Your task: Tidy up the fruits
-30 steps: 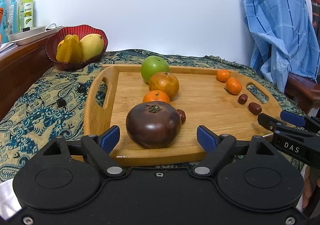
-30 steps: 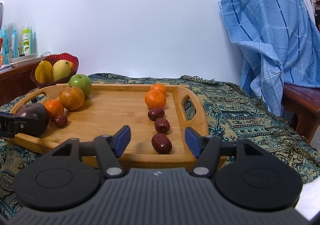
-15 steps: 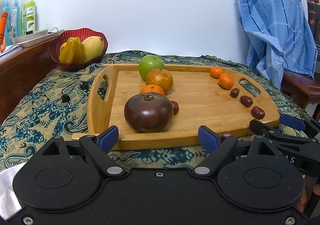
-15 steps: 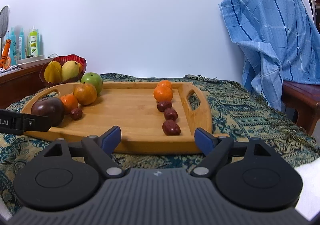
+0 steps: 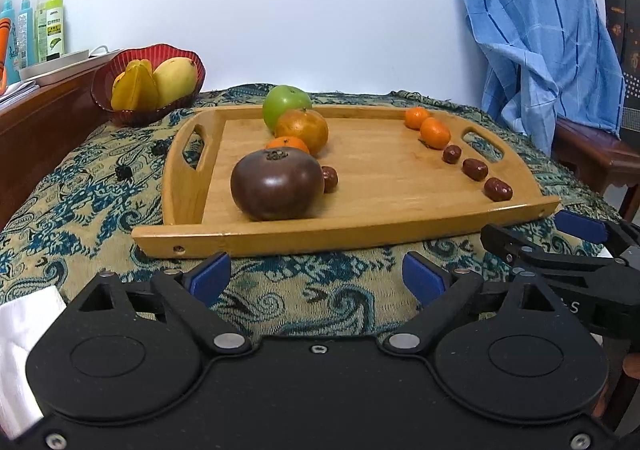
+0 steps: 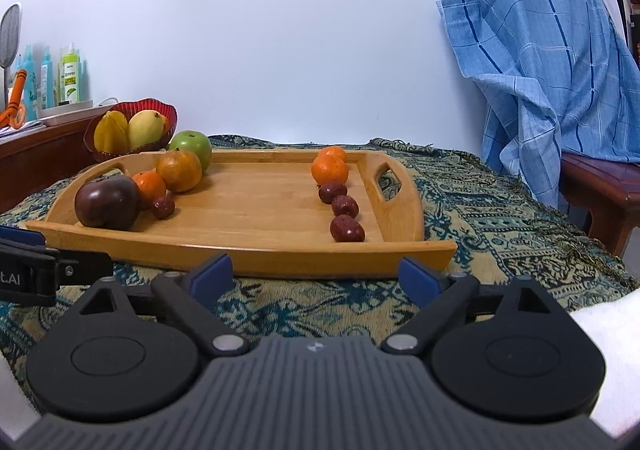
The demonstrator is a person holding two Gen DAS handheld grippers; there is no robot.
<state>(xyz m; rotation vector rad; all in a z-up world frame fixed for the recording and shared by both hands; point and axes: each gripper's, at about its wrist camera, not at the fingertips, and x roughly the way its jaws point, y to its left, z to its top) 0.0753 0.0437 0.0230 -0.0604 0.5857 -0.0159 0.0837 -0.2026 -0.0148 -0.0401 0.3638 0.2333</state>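
We held the left gripper low over the patterned cloth, just short of the near edge of the wooden tray. Its blue-tipped fingers were spread wide with nothing between them. Straight ahead of it, near the tray's front left, sat the dark tomato, and a date touched or nearly touched its right side. Behind the tomato a file ran away from us: a tangerine, a larger orange and a green apple, each close against the next.

We held the right gripper the same way, fingers wide apart and gripping nothing, also just outside the tray's near edge. Ahead of it and slightly right, along the tray's right side beside the handle slot, lay three dates in a line, with two small tangerines behind them.

From the left camera the right gripper showed at the right, off the tray's near right corner. Beyond the tray's far left corner stood a red bowl holding a mango and a starfruit. A blue towel hung over a chair at the right.
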